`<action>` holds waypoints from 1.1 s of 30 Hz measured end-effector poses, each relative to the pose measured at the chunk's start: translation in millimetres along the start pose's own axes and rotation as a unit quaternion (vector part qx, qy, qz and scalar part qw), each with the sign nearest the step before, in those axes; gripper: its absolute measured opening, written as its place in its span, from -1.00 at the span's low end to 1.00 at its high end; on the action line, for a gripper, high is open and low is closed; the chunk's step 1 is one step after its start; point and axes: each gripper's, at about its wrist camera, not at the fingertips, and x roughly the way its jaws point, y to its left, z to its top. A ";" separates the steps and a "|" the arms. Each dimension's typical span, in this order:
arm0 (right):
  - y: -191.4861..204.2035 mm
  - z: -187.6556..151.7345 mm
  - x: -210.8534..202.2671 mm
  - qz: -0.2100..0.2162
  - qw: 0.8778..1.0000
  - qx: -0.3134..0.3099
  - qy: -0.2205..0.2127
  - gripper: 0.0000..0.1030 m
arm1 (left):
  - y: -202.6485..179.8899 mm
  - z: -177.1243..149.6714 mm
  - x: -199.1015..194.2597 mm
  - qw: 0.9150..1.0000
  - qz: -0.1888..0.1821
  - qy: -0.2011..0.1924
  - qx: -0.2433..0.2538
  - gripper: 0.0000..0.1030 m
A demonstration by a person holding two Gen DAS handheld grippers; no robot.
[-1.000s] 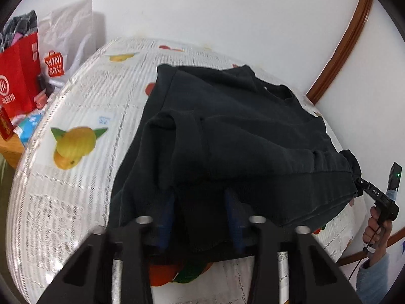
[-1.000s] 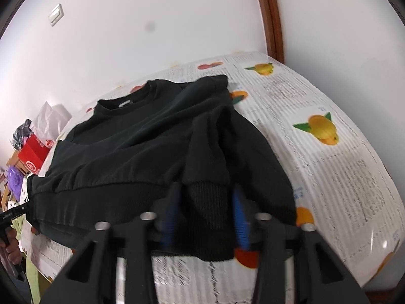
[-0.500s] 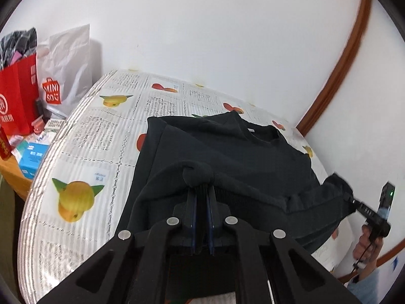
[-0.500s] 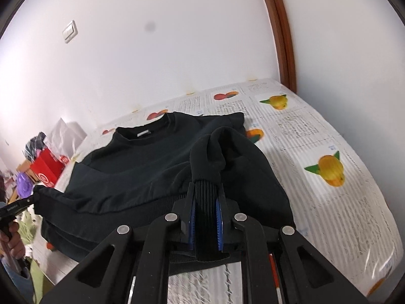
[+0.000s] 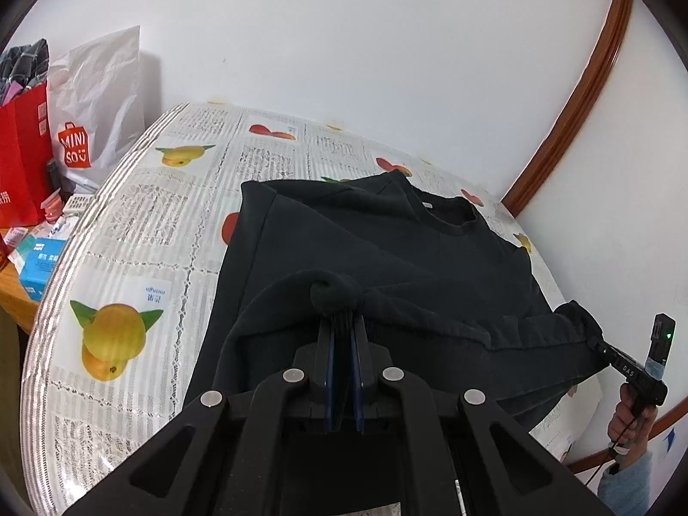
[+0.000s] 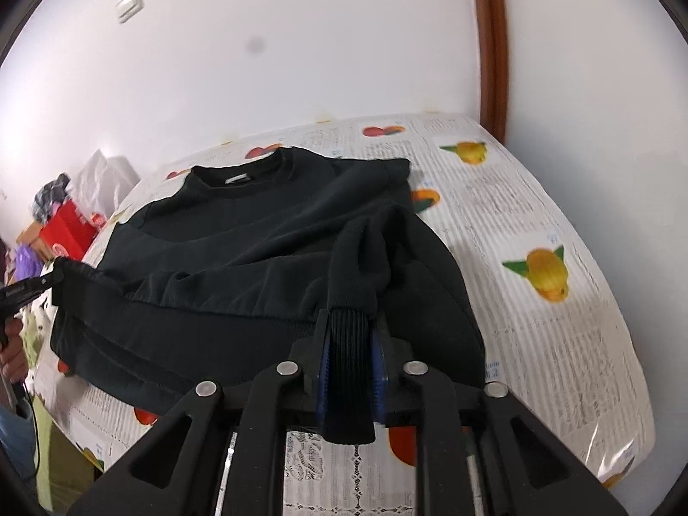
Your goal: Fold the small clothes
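Observation:
A small black sweatshirt (image 5: 387,249) lies on a round table with its collar toward the wall; it also shows in the right wrist view (image 6: 266,232). My left gripper (image 5: 342,322) is shut on the sweatshirt's near left bottom corner and holds it lifted. My right gripper (image 6: 349,327) is shut on the ribbed hem at the near right corner, with the rib bunched between the blue pads. The right gripper also shows at the far right of the left wrist view (image 5: 602,350), gripping the hem. The hem is stretched between both grippers above the table's front edge.
The table wears a newsprint cloth with fruit pictures (image 5: 142,232). A red bag (image 5: 21,155) and a white Miniso bag (image 5: 94,99) stand to the left, with small boxes (image 5: 38,258) below. White walls and a brown door frame (image 6: 490,43) stand behind the table.
Both grippers closed on the sweatshirt's bottom hem corners and lifted them up and back from the table. The hem now hangs taut between them.

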 end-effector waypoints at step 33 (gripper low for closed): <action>-20.5 67.6 93.4 0.000 0.996 0.088 -0.024 -0.81 | 12.7 23.3 49.2 0.998 0.046 0.028 -0.042 -0.85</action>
